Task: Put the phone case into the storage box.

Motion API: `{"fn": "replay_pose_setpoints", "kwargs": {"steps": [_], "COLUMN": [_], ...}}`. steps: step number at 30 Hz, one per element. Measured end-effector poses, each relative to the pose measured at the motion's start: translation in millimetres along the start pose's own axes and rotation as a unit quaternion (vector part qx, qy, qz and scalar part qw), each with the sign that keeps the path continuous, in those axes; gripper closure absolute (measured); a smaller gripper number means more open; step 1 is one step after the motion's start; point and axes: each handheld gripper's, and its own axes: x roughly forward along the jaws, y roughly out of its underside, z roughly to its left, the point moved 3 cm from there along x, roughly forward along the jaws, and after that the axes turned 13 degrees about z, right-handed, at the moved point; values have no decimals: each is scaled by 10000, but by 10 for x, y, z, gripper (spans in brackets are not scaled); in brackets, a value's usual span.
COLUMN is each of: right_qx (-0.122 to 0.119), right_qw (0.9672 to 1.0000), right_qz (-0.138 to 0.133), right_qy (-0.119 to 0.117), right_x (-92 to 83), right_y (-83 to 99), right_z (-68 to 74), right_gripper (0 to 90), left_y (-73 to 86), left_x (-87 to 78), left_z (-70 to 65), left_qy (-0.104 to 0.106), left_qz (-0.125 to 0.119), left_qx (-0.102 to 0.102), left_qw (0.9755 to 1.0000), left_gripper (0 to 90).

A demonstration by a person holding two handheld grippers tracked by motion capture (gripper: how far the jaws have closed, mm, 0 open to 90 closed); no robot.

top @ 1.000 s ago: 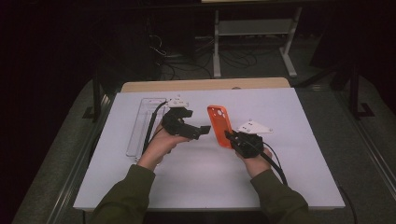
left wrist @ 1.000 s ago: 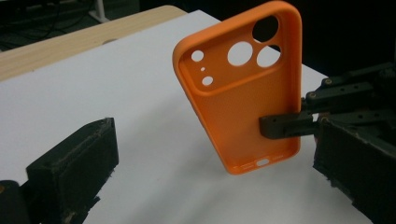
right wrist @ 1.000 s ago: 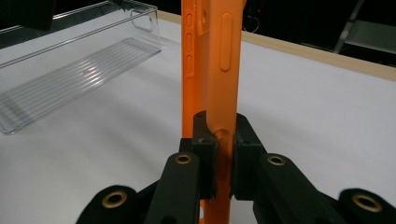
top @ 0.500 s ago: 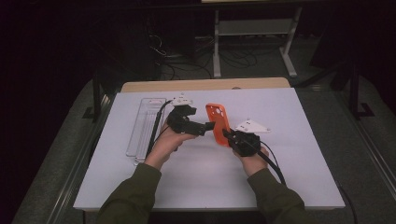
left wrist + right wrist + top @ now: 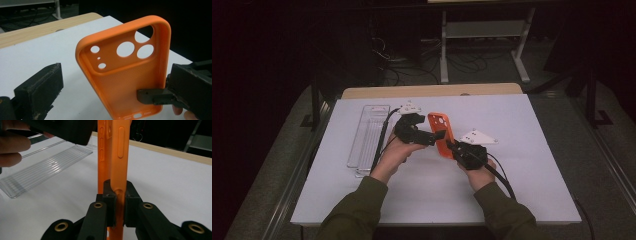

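An orange phone case (image 5: 440,131) with camera cut-outs is held upright above the white table. My right gripper (image 5: 451,146) is shut on the case's lower side edge, and in the right gripper view its pads (image 5: 110,200) pinch the orange rim (image 5: 120,152). My left gripper (image 5: 434,136) comes in from the left and is open. In the left gripper view the case's inner face (image 5: 125,75) stands between its wide-apart jaws, and neither pad (image 5: 42,87) presses on it.
A clear plastic tray (image 5: 368,134) lies on the left part of the white table (image 5: 522,180); it also appears in the right gripper view (image 5: 45,167). A wooden strip (image 5: 432,91) runs along the far edge. Beyond it are a dark floor, cables and a metal stand.
The left gripper has edged right, closer to the case. The right gripper keeps its hold, and the case has shifted slightly left.
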Motion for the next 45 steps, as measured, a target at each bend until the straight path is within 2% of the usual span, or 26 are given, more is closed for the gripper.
{"fn": "replay_pose_setpoints", "kwargs": {"steps": [2, 3, 5, 9, 12, 15, 24, 26, 29, 32, 34, 39, 45], "right_qx": [44, -24, -10, -16, -4, 22, -38, -32, -61, -79, 0, -51, -78], "right_qw": [10000, 10000, 10000, 10000, 10000, 9999, 9999, 9999, 9999, 9999, 9998, 9999, 9998], "right_qz": [28, -27, -8, -31, -39, -45, -26, -21, -45, -37, 9, 22, 92], "right_qy": [-37, -16, -30, -51, -78, -107, -129, -136, -134, -137, -182, -146, -143], "right_x": [-3, 0, -3, -8, -7, -3, 5, 3, 5, 9, 8, 17, 29], "right_y": [1, -4, -2, -5, -7, -8, -3, -2, -5, -2, 4, 9, 21], "right_z": [16, 8, 12, 20, 30, 46, 92, 105, 110, 113, 131, 132, 148], "right_gripper": [811, 811, 811, 811, 811, 811, 811, 811, 811, 811, 810, 810, 810], "left_y": [-2, -4, -3, -6, -13, -13, -9, -10, -8, -7, -5, -4, 1], "left_x": [5, 8, 17, 20, 23, 27, 67, 88, 96, 109, 112, 118, 122], "left_z": [1, 3, -15, -14, -9, -16, -44, -65, -73, -92, -90, -89, -82], "left_qy": [-1, -5, 38, 65, 78, 140, 135, 181, 181, 179, 170, 206, 259], "left_qz": [-22, -14, -41, -85, -129, -159, -138, -202, -202, -226, -220, -255, -175], "left_qx": [38, 74, -30, -32, 43, -20, 63, -9, 18, -51, -45, -127, -243], "left_qw": [10000, 10000, 10000, 9999, 9999, 9998, 9998, 9996, 9996, 9996, 9996, 9994, 9992], "left_gripper": [0, 0, 0, 0, 0, 0, 0, 0, 0, 0, 0, 0, 0]}}
